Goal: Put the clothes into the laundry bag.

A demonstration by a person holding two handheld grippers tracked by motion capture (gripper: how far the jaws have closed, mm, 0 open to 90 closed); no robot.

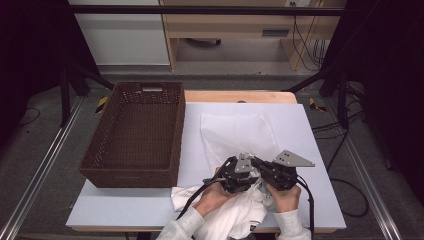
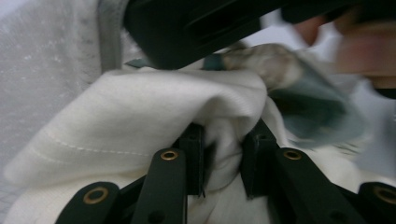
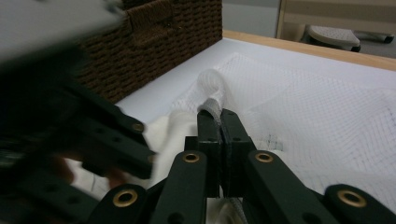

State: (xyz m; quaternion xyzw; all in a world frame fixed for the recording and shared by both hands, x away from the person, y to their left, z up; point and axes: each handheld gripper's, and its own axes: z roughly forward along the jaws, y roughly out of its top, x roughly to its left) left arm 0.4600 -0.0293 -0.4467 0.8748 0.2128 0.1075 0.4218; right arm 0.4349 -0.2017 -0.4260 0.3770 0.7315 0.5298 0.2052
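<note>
Near edge of white-topped desk (image 1: 310, 150), 6 o'clock: two hands in pale sleeves, each on a black two-jaw gripper.

Left gripper (image 1: 239, 176): fingers (image 2: 194, 158) closed on a thick fold of cream-white cotton garment (image 1: 235, 212), cloth bunched between the pads and spilling over both. Seen close in the left gripper view (image 2: 223, 163), stitched hem line running across the fabric at lower left (image 2: 140, 121).

Right gripper (image 1: 272, 172), just beside the left at its 3 o'clock, grey three-cornered plate on top. In the right gripper view (image 3: 219, 121) fingers (image 3: 208, 135) pressed together, pinching a thin raised edge of white mesh laundry bag (image 3: 303, 107); pinched edge standing up in a small loop above the fingertips.

Garment lying at 6 o'clock of the desk, partly over the near edge, its upper part at the two grippers and touching the near end of the mesh bag. Small dark label near the garment's lower edge; text too small to read.

Mesh bag (image 1: 240, 132) flat at desk centre, running from the grippers toward 12 o'clock.

Dark brown woven rectangular basket (image 1: 135, 135) at 9 o'clock, long side just beside the bag, part of it overhanging the desk's left edge.

Beyond, 12 o'clock: strip of pale wooden tabletop (image 1: 240, 96) showing past the white surface.
</note>
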